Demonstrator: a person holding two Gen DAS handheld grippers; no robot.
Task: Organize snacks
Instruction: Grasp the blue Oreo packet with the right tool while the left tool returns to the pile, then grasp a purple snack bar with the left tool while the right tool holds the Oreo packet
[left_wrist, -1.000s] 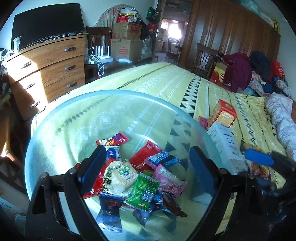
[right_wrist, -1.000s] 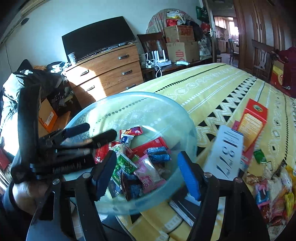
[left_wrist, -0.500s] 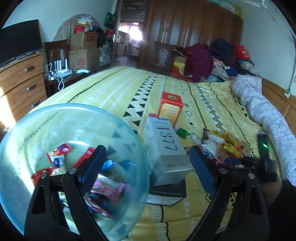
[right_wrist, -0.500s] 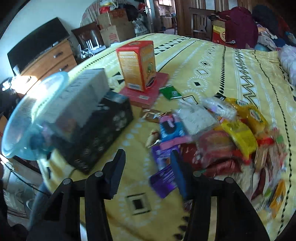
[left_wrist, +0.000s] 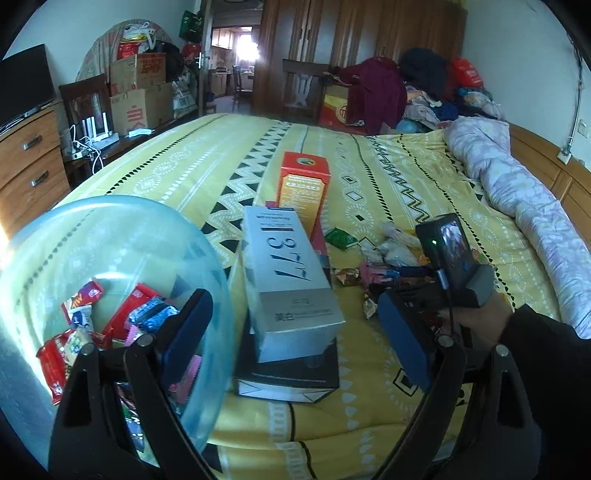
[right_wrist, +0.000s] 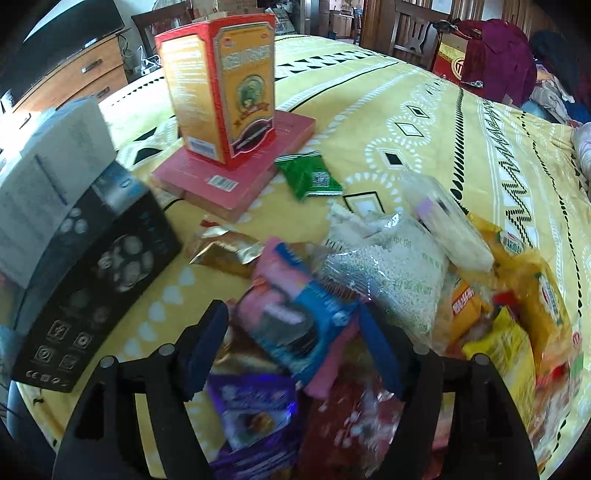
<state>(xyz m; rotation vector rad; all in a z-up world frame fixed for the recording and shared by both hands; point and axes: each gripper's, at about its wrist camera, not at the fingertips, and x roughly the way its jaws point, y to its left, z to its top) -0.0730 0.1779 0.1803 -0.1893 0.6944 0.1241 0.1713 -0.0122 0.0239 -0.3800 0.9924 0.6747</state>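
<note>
Yellow patterned bedding (right_wrist: 424, 96) carries everything here, with a heap of loose snack packets (right_wrist: 461, 280) piled on it. At the right gripper (right_wrist: 295, 350) the jaws have just been opening and stand parted; a pink and blue packet (right_wrist: 295, 314) lies between the blue fingers (right_wrist: 207, 347), though blur hides whether either pad presses on it, so it reads as lying free on the heap. Its long axis appears to run slantwise between the jaws, so they straddle it roughly across its width. Just below it sits a purple packet (right_wrist: 255, 406), and beyond it a clear bag of white puffs (right_wrist: 391, 280). Further off, a green sachet (right_wrist: 310, 177) lies apart near a red book (right_wrist: 236, 173) bearing an upright orange box (right_wrist: 221, 88). The left gripper (left_wrist: 295, 339) is wide apart with nothing between its pads, beside the clear bowl (left_wrist: 122, 221) already holding packets, well to the left of the heap past a grey carton (left_wrist: 288, 273). The right hand is plainly the nearer one for the pick.
</note>
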